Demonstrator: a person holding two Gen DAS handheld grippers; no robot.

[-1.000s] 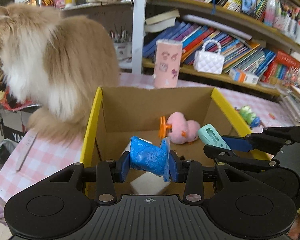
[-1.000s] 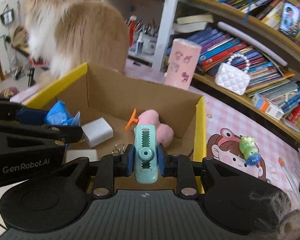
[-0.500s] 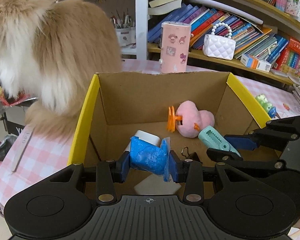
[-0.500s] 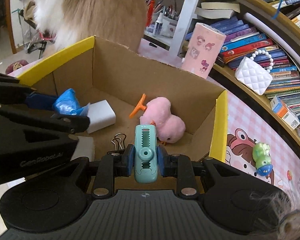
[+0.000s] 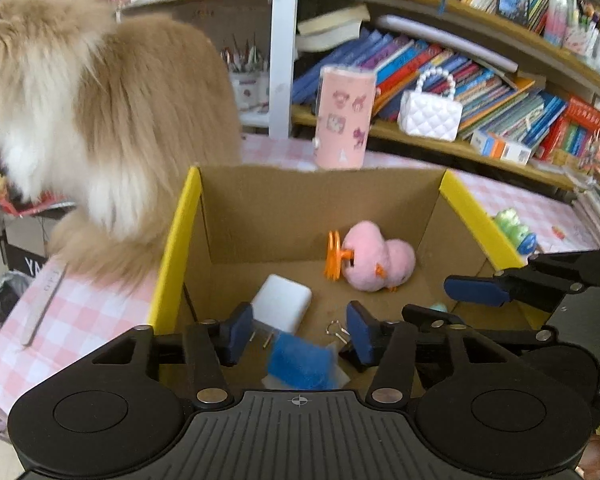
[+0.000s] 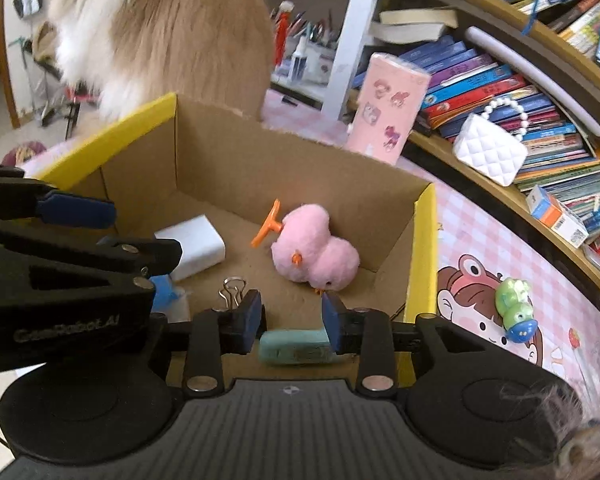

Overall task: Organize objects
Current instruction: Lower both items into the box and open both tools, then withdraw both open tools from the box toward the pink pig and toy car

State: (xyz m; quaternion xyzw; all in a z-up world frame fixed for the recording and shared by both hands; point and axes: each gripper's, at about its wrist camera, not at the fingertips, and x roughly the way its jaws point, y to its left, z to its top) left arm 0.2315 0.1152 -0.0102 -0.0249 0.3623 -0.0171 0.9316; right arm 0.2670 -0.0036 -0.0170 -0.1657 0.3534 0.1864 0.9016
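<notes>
Over the near end of the cardboard box (image 5: 384, 196), both grippers hang with their jaws just opened and nothing pressed between the pads. The left gripper (image 5: 298, 334) stands fairly wide, and the blue packet (image 5: 300, 364) lies loose below it, near the box's near wall. The right gripper (image 6: 292, 316) is parted more narrowly, and the teal clip (image 6: 296, 346) sits crosswise beneath it, touching neither pad as far as I can tell. Already on the box floor are a white block (image 5: 282, 302) toward the left wall, a pink plush chick (image 5: 378, 258) with an orange clip (image 5: 334, 256) near the far wall, and a small binder clip (image 6: 232, 290) near the middle. Outside, a green toy (image 6: 514, 306) still lies on the pink checked tablecloth (image 6: 496, 240) just beyond the box's right wall, so I judge the sorting well along but unfinished. A fluffy cat (image 5: 100, 120) sits by the box's far left corner, close enough to get in the way.
</notes>
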